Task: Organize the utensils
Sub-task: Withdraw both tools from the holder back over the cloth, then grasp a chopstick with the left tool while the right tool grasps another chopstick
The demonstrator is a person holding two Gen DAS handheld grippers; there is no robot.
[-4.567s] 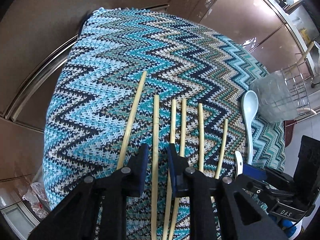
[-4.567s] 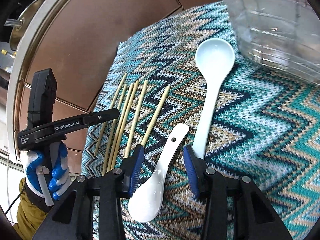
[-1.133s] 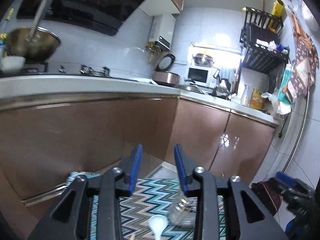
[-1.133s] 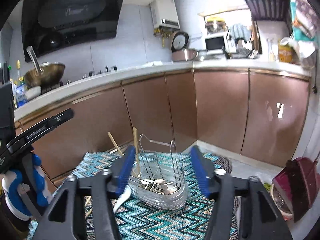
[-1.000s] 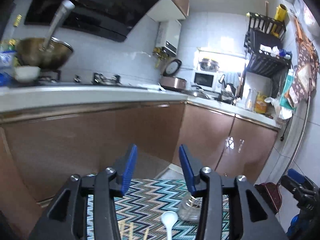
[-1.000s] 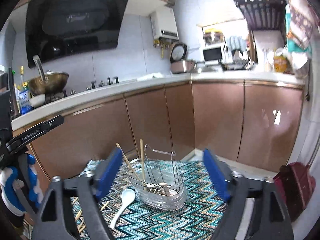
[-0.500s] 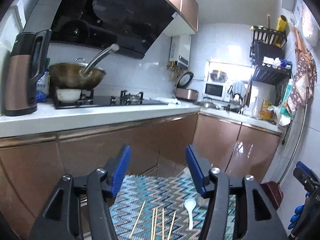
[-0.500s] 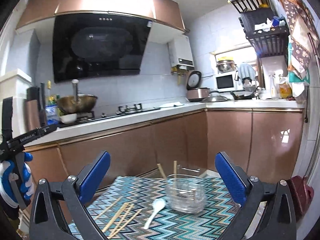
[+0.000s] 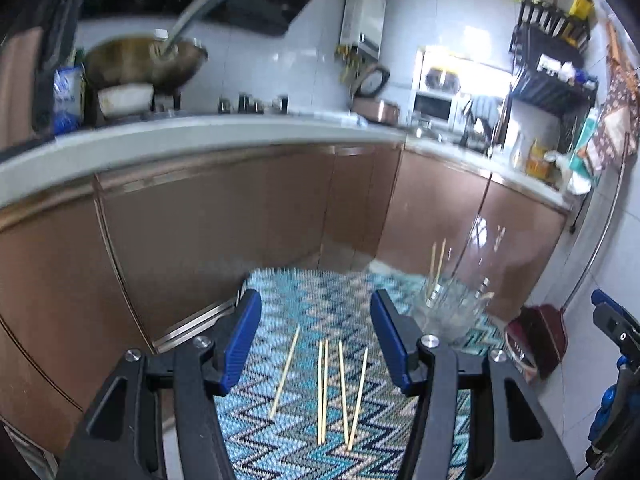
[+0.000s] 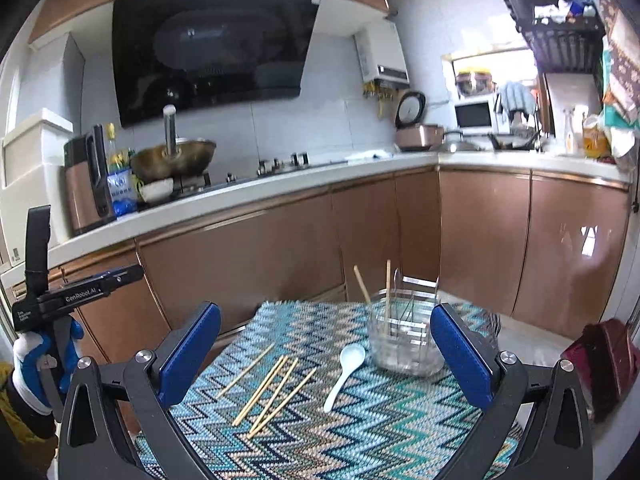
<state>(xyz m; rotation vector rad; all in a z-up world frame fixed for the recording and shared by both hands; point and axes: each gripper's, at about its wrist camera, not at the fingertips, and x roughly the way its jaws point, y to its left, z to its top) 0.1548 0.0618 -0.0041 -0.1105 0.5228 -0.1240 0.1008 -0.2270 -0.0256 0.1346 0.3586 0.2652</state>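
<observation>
Several wooden chopsticks [image 10: 272,386] lie loose on a zigzag-patterned table cloth [image 10: 380,436]; they also show in the left wrist view [image 9: 328,384]. A white spoon [image 10: 345,372] lies beside them, right of the chopsticks. A clear utensil holder with a wire rack [image 10: 404,340] stands at the cloth's far right with two chopsticks upright in it; it is blurred in the left wrist view [image 9: 448,308]. My right gripper [image 10: 326,352] is wide open and empty, held high above the cloth. My left gripper [image 9: 316,340] is open and empty, above the chopsticks.
Brown kitchen cabinets [image 10: 280,256] and a white counter [image 10: 240,200] with a wok [image 10: 172,164] run behind the table. A dark red dustpan [image 10: 608,360] sits on the floor at the right. The hand holding the left gripper [image 10: 40,344] is at far left.
Both grippers have lifted away from the cloth and opened wider. The small white spoon that lay by the right gripper no longer lies on the cloth. The left view has tilted back down.
</observation>
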